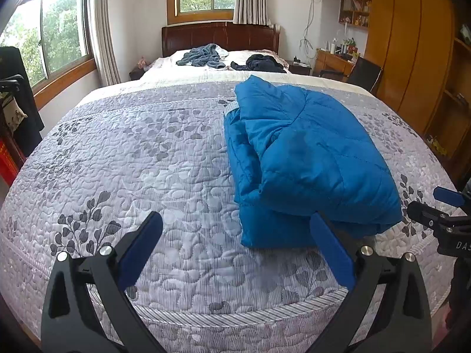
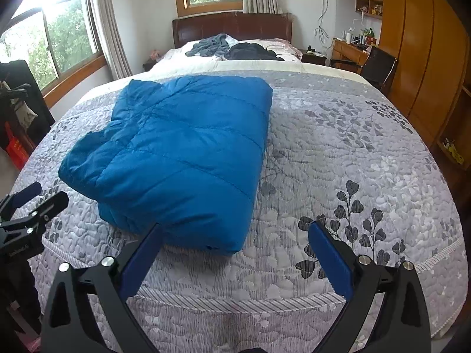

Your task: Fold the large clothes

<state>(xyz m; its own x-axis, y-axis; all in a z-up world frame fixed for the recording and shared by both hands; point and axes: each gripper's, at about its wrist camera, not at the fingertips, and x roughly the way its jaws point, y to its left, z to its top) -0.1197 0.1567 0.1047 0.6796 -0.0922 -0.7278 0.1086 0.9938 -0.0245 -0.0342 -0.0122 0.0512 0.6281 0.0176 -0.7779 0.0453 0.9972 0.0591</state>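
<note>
A blue quilted jacket (image 1: 309, 158) lies folded into a thick bundle on the bed's grey leaf-patterned quilt (image 1: 147, 161). My left gripper (image 1: 235, 223) is open at the foot of the bed, nothing between its fingers, its right finger just in front of the bundle's near edge. In the right wrist view the same jacket (image 2: 182, 153) lies to the left of centre. My right gripper (image 2: 235, 232) is open and empty too, its left finger close to the bundle's near corner. Each gripper shows at the edge of the other's view: right one (image 1: 441, 211), left one (image 2: 32, 203).
A grey-blue garment (image 1: 203, 56) and a dark garment (image 1: 262, 63) lie crumpled near the wooden headboard (image 1: 220, 36). Wooden wardrobes (image 2: 426, 58), a desk and a black chair (image 2: 378, 69) stand right of the bed. Dark clothes hang on a rack (image 1: 17, 100) at left, under windows.
</note>
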